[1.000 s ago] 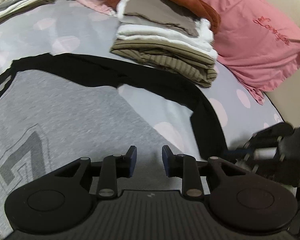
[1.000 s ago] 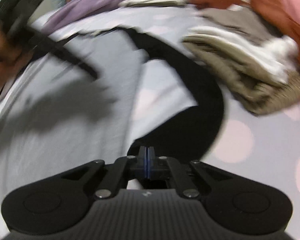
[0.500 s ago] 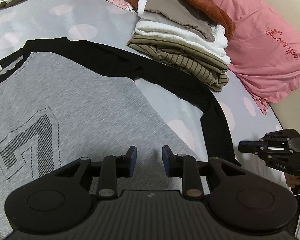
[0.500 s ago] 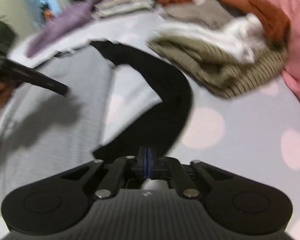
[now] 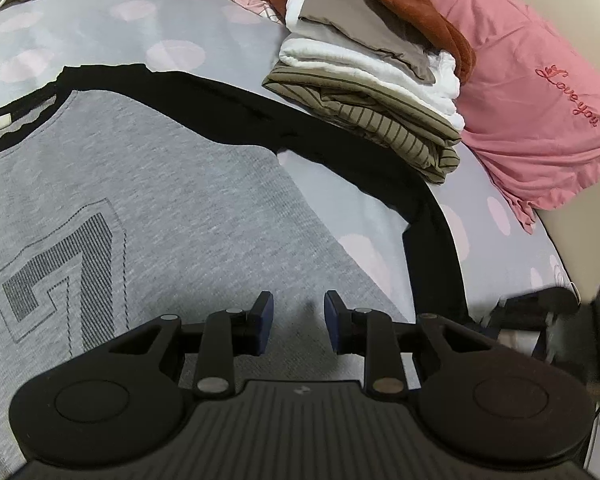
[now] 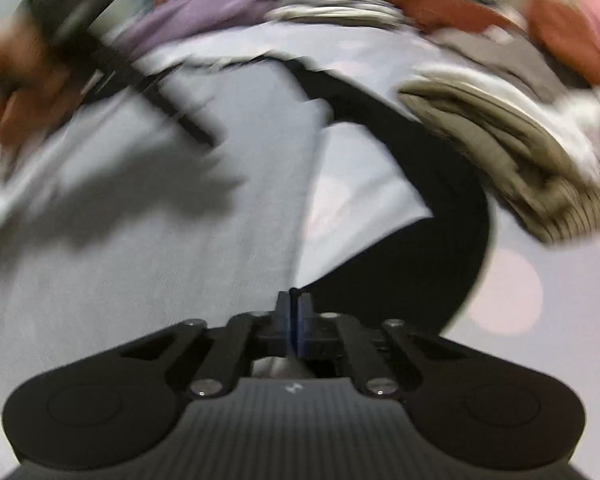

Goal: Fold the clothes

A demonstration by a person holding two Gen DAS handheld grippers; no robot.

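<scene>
A grey bedsheet with pale pink dots [image 5: 172, 52] is covering the bed, and a grey raglan shirt [image 5: 188, 184] with black sleeves and a "7" print is lying flat across it. Nearest, the left tongs [image 5: 299, 322] are hovering released over the shirt's body, while the right tongs [image 6: 294, 314] are staying clenched on the cuff of the black sleeve [image 6: 432, 216]. Farther off, a stack of folded clothes [image 5: 372, 92] is resting just beside that sleeve, with a pink pillow [image 5: 540, 68] behind it.
</scene>
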